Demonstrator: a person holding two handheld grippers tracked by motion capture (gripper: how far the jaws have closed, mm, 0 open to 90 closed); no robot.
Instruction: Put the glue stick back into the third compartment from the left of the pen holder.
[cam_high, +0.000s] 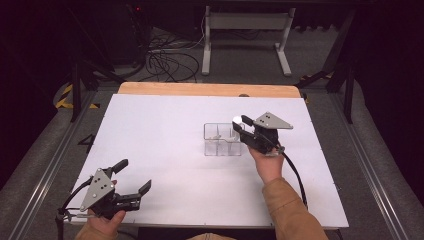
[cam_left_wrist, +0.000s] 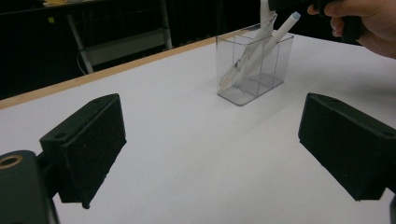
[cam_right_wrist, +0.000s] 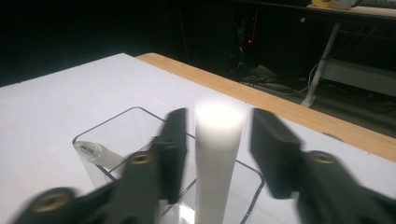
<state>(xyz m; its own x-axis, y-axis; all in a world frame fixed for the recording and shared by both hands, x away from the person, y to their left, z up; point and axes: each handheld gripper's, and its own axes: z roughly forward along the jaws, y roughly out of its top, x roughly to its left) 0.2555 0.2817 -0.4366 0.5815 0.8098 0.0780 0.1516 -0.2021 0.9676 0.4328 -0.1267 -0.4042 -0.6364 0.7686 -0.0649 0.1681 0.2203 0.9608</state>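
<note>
- At the lower left of the high view, the left gripper (cam_high: 133, 176), a black two-jaw tool with a grey three-cornered plate on top, sits in the person's left hand (cam_high: 106, 220) just above the near edge of the white table top (cam_high: 160, 135). Its jaws stand wide apart with nothing between them.
- In the left gripper view, the two black padded fingers (cam_left_wrist: 91, 140) rise from the lower left and lower right corners, with bare white surface between them.
- Right of centre in the high view stands a clear plastic rectangular holder with compartments (cam_high: 220, 141), well apart from the left gripper. In the left gripper view it sits in the upper middle (cam_left_wrist: 261, 84), and two white pens (cam_left_wrist: 254, 56) lean tilted inside it.
- Directly at the holder's right end in the high view, the right gripper (cam_high: 240, 122) hovers over it, held by the person's right hand (cam_high: 267, 162) in a tan sleeve (cam_high: 290, 212).
- In the right gripper view, a white cylindrical pen (cam_right_wrist: 217, 154) stands upright between the two black jaws, its lower part down in the holder. The jaws are slightly open: a narrow gap shows on each side of the pen, though the frame is blurred.
- To the lower left in that view, another white pen (cam_right_wrist: 95, 153) leans in the neighbouring compartment.
- A light wooden strip (cam_high: 210, 89) edges the table's far side.
</note>
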